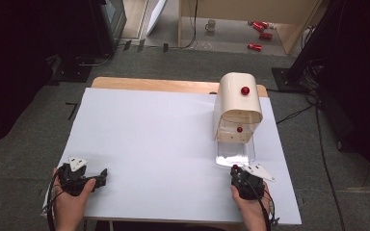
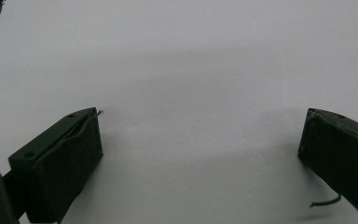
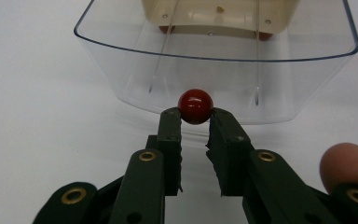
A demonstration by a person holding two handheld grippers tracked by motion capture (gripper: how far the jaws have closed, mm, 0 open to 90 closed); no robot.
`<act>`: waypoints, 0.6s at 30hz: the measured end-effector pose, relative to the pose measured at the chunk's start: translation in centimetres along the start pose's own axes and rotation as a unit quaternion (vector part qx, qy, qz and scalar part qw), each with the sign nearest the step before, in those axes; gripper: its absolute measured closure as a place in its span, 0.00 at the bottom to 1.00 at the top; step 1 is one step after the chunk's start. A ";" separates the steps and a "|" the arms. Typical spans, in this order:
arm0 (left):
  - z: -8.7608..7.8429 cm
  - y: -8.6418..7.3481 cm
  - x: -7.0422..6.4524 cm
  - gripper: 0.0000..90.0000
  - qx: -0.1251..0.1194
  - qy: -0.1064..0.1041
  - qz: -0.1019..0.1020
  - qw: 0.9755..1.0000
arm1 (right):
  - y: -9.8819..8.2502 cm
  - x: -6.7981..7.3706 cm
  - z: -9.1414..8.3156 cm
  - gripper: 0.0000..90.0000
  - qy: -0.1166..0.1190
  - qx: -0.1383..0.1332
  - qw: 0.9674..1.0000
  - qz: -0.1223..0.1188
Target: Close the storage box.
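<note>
A cream box (image 1: 238, 103) with a rounded top stands at the table's right side, with a red knob (image 1: 245, 90) on its lid and another (image 1: 239, 129) lower down. A clear plastic drawer (image 1: 235, 153) sticks out of its base toward me. In the right gripper view, my right gripper (image 3: 195, 114) is shut on the drawer's small red ball knob (image 3: 195, 106), just in front of the clear drawer wall (image 3: 121, 51). The right gripper (image 1: 237, 172) sits at the drawer's near end. My left gripper (image 1: 102, 176) rests at the front left, and its jaws (image 2: 200, 140) are open over bare table.
The white tabletop (image 1: 154, 144) spreads between the two hands. Beyond the table, a mug (image 1: 211, 25) and red cans (image 1: 260, 29) lie on the floor. Cables (image 1: 318, 125) run along the right side and dark equipment stands at the back left.
</note>
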State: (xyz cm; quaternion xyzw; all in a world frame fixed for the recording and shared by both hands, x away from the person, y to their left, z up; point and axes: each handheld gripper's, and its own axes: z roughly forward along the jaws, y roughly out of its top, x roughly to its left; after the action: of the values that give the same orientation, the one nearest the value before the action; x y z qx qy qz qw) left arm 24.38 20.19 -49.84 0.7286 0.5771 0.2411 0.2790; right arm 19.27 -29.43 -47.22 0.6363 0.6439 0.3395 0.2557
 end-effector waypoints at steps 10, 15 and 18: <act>0.0 0.0 0.0 0.00 0.000 0.000 0.000 1.000 | 2.2 -0.2 1.3 0.84 -0.006 -0.003 1.000 -0.009; 0.0 0.0 0.0 0.00 0.000 0.000 0.000 1.000 | 2.8 -0.3 2.2 0.84 -0.008 -0.003 1.000 -0.008; 0.0 0.0 0.0 0.00 0.000 0.000 0.000 1.000 | 3.1 -0.4 2.6 0.84 -0.009 -0.003 1.000 -0.007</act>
State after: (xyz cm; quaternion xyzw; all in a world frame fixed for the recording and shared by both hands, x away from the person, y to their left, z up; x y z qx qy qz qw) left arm 24.38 20.20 -49.84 0.7286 0.5772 0.2408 0.2793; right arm 23.28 -29.66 -46.50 0.6337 0.6450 0.3338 0.2663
